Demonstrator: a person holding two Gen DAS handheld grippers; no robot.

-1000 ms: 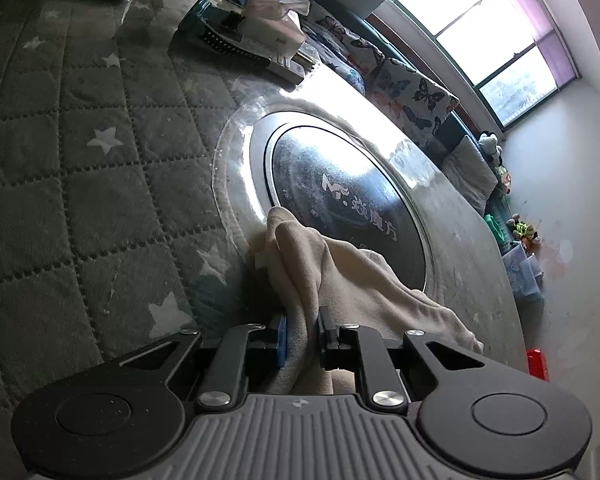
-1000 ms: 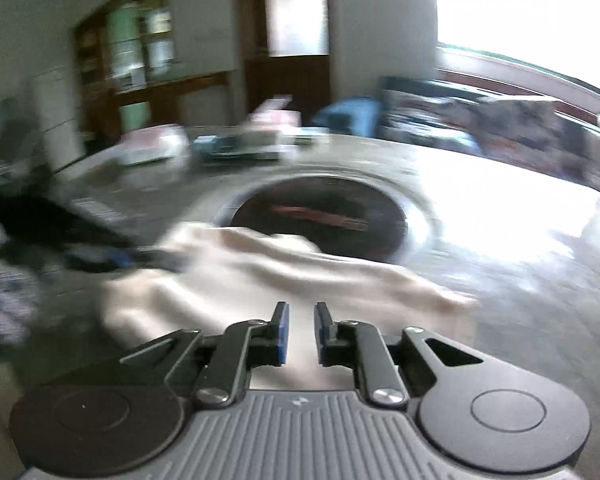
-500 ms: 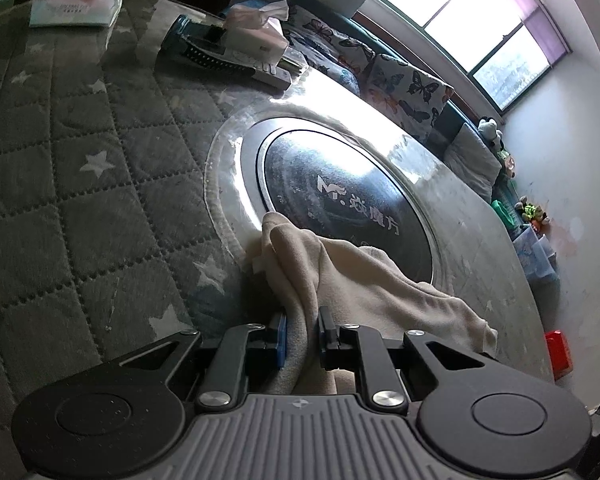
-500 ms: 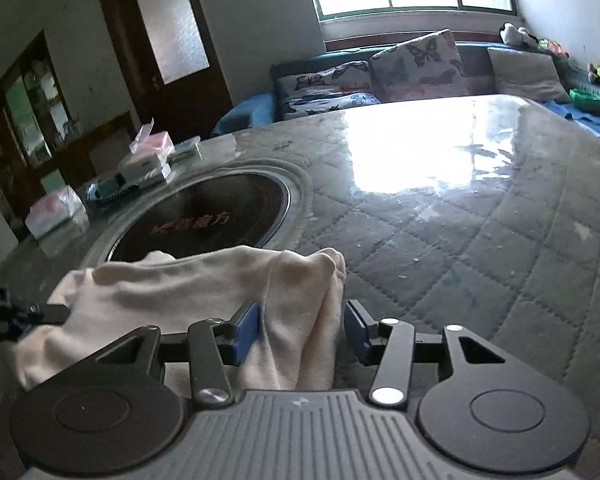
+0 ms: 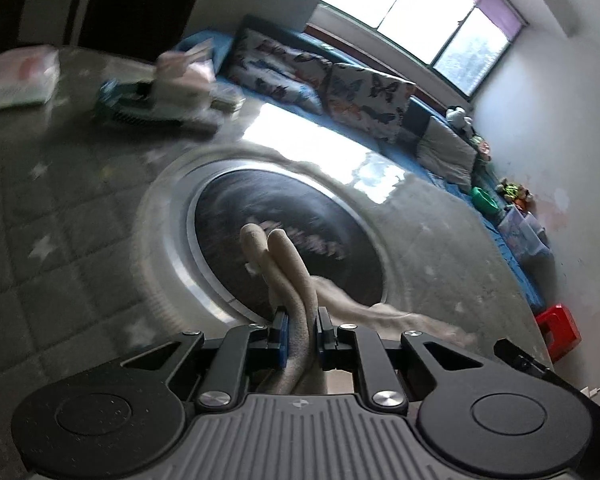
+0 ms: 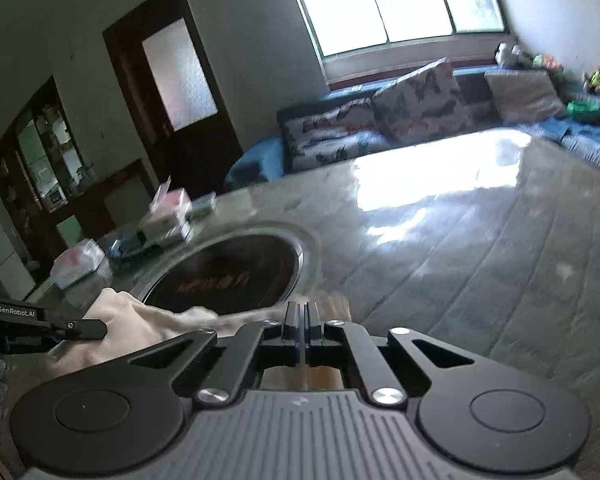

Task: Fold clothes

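daylight from a wide window [image 6: 400, 0] falls on a round surface [image 5: 60, 248] covered with a grey quilted, star-patterned cloth. set into its centre is a dark circular plate [image 5: 284, 248] with a metal ring around it. behind the surface runs a blue bench with butterfly-print cushions [image 5: 364, 96]; a dark door [image 6: 172, 92] stands in the far wall.

left tool [image 5: 300, 332]: the two fingers are clamped on a thick, doubled fold of the beige garment [image 5: 284, 264]. the fold stands up out of the grip in two rounded lobes over the near edge of the dark plate. the rest of the garment trails off to the right, across the rim of the plate and onto the quilted cloth.

right tool [image 6: 301, 316]: the fingers are pressed together with only a thin line between them. a pale strip shows in that line and beige fabric lies just ahead of and under the tips, so it appears to pinch a thin edge of the garment [image 6: 148, 320]; blur makes this uncertain. in this view the garment stretches leftward to the other tool, which enters at the left edge.

at the far side of the surface lie a tissue box [image 5: 184, 76] on a dark flat item, and a wrapped white pack [image 5: 18, 80] to its left. both are blurred.
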